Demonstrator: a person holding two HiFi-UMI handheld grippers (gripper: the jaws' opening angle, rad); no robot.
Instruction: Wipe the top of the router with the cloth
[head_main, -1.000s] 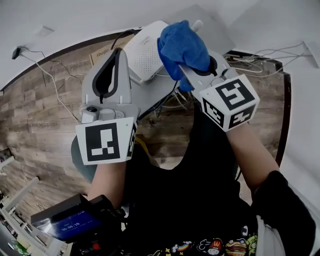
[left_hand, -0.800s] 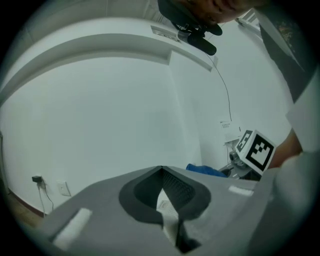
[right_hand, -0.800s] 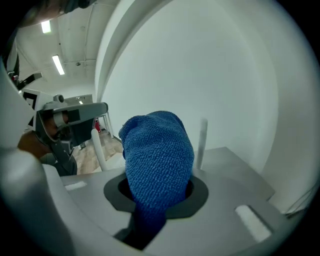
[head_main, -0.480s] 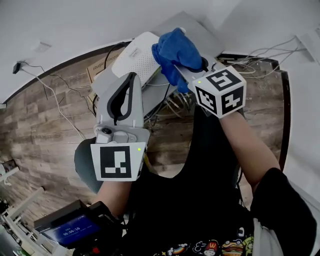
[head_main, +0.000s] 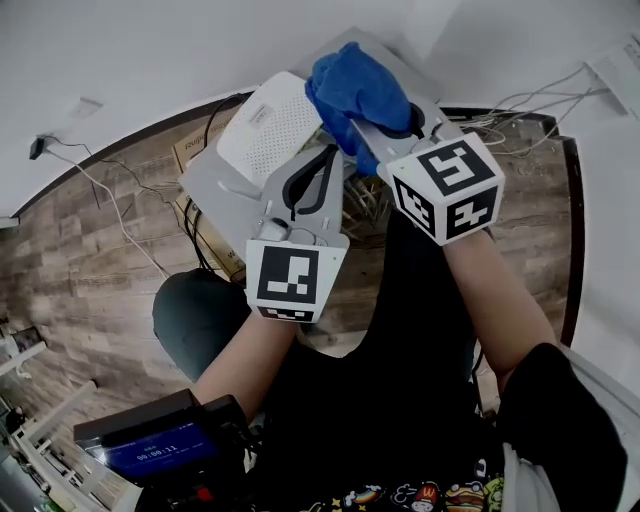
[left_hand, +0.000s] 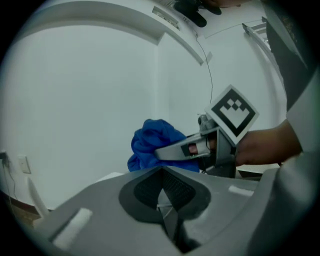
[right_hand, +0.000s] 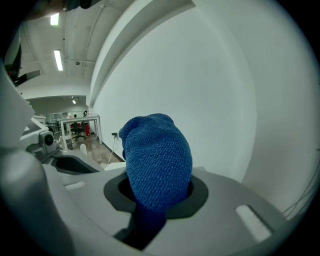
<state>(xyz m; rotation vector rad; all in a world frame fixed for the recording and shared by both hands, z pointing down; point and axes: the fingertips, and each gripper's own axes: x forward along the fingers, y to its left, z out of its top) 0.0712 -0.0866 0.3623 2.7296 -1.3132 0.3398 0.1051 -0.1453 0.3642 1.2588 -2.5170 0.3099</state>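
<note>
Fingers of the right gripper (right_hand: 155, 200) are clamped on the cloth (right_hand: 156, 160), a blue bundle that stands up out of the jaws. Fingers of the left gripper (left_hand: 165, 202) are brought together, with nothing seen between them.

In the head view the left gripper sits nearest the person and points at the near right edge of the router (head_main: 268, 125); contact with it cannot be confirmed. The right gripper holds the cloth just beyond, at the router's right edge, overlapping that edge. Whether the cloth is pressed onto the top cannot be told from any view.

The router is white with a perforated top and lies on a grey shelf (head_main: 215, 185) against a white wall. Cables (head_main: 110, 195) trail over the wood floor (head_main: 90, 260) below.

Assessment: the cloth is in hand and at the router, so pick-up and approach are done. Most of the top lies uncovered to the left of the cloth. No wiped area can be distinguished, so the wiping itself is judged largely outstanding.
</note>
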